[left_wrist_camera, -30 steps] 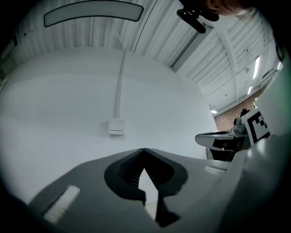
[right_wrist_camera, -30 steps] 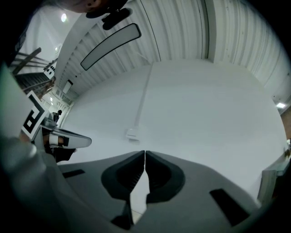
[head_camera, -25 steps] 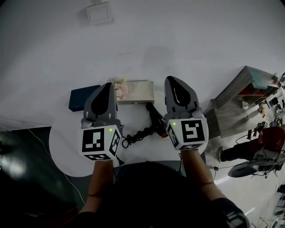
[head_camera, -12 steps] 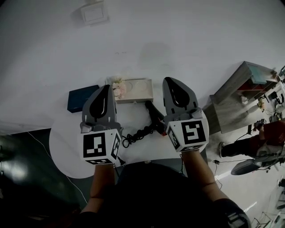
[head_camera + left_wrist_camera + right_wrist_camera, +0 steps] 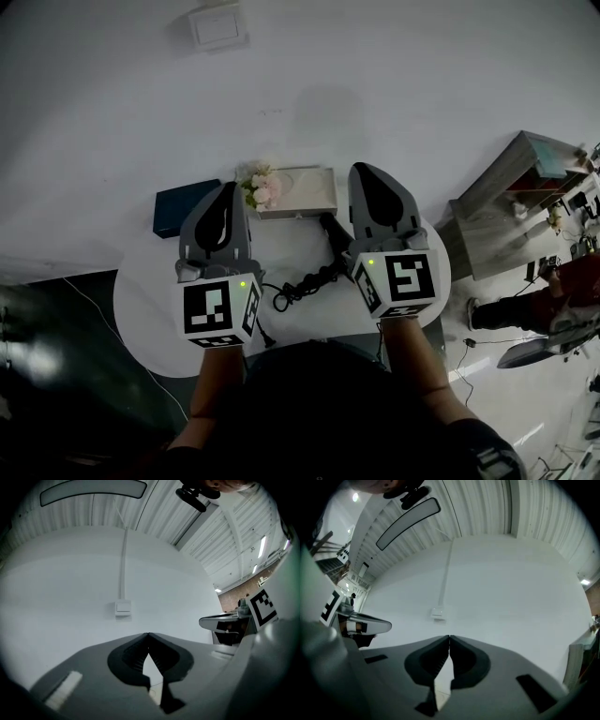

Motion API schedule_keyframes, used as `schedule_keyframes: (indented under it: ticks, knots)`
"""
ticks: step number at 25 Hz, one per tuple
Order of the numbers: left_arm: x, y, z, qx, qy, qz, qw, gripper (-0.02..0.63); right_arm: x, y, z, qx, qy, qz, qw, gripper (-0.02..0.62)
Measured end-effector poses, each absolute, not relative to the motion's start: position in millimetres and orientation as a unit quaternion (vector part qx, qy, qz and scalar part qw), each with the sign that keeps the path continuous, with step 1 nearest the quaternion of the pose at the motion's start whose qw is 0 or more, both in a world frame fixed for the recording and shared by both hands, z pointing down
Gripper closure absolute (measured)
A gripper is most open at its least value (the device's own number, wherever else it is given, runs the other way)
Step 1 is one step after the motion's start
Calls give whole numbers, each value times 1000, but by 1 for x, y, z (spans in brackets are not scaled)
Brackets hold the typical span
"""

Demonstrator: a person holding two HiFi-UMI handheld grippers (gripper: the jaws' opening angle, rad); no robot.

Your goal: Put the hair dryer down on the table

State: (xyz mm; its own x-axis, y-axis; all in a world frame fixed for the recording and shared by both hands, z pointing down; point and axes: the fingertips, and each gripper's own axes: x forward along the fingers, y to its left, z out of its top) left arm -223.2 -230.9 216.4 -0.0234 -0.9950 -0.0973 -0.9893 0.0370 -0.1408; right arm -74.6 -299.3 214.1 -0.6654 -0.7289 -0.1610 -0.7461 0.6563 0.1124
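- Hair dryer [image 5: 334, 242] lies flat on the round white table [image 5: 150, 300] and looks already set down. Its long axis runs from the white box [image 5: 305, 192] toward the person.
- Right gripper [image 5: 364, 171] is just beside the hair dryer and nearer to it, jaws closed on nothing.
- Left gripper [image 5: 228, 187] is farther from the hair dryer, past its cord [image 5: 298, 284], jaws closed and empty.

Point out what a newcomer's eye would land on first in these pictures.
Two grey tongs with black-and-white marker cubes fill the middle of the head view: the left tongs and right tongs, both shut and empty, above the round white table. Between them the black hair dryer lies on the table with its coiled cord. By the far edge are pink flowers and a dark blue box.
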Motion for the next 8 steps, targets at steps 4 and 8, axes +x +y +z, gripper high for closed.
schedule_keyframes:
  ticks: [4, 8]
  knots:
    - [-237, -227, 219, -696, 713, -13, 86, 594, -87, -296, 218, -415, 904, 80, 56, 583]
    - [-247, -221, 230, -701, 707, -18, 90, 594, -101, -290, 233, -422, 902, 74, 53, 583]
